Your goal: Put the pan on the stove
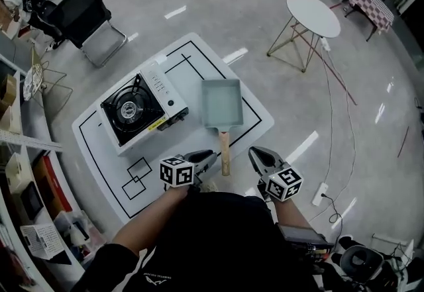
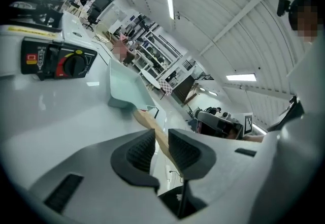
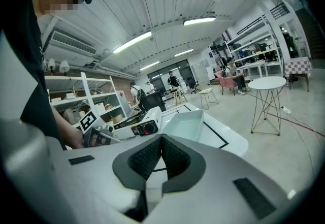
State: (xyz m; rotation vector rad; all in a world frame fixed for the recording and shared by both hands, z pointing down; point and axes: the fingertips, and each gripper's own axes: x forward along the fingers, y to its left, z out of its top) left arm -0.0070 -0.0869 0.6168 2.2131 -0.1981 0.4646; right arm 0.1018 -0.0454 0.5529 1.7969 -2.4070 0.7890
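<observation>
Low white bench (image 1: pixel 94 146): stove (image 1: pixel 136 110) set at left, pan (image 1: pixel 221 103) beside it, handle (image 1: pixel 224 148) toward person; left tool (image 2: pixel 160 142) parted slightly, handle seen between jaws, not clamped; right tool (image 3: pixel 161 153) closed, nothing held.

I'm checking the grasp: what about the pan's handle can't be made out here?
Left gripper view: the pale green rectangular pan's wooden handle runs behind the pads of the left hand-held gripper; its near end is hidden.
Right gripper view: the handle is hidden behind the right hand-held gripper.
</observation>
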